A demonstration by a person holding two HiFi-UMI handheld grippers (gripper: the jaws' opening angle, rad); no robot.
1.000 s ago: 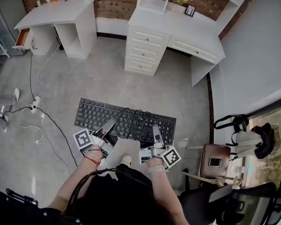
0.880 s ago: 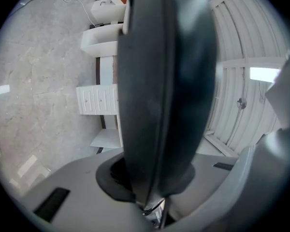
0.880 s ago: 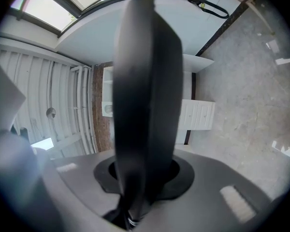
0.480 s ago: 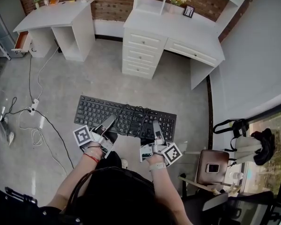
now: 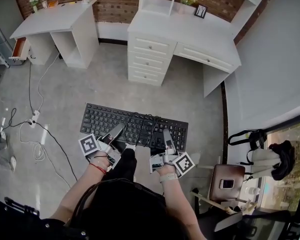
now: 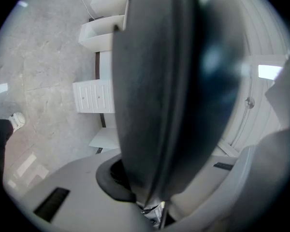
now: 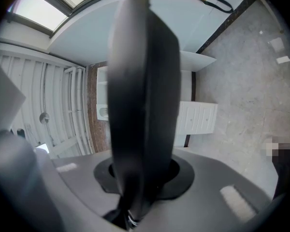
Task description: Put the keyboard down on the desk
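Observation:
A black keyboard (image 5: 120, 124) hangs level in the air over the grey floor, its cable bunched on top near the middle. My left gripper (image 5: 116, 135) is shut on its near edge at the left. My right gripper (image 5: 166, 138) is shut on the near edge at the right. In both gripper views the keyboard (image 6: 164, 81) (image 7: 142, 95) fills the middle as a dark slab clamped between the jaws. The white desk (image 5: 190, 26) with drawers and a hutch stands ahead against the brick wall.
A second white desk (image 5: 55, 19) stands at the back left with an open drawer (image 5: 17, 48). White cables and a power strip (image 5: 35, 116) lie on the floor at left. A chair (image 5: 225, 176) with a phone on it sits at right. A grey wall runs along the right.
The view has moved a little closer to the desks. The keyboard and both grippers keep the same hold and place in view. A person's foot at left has shifted.

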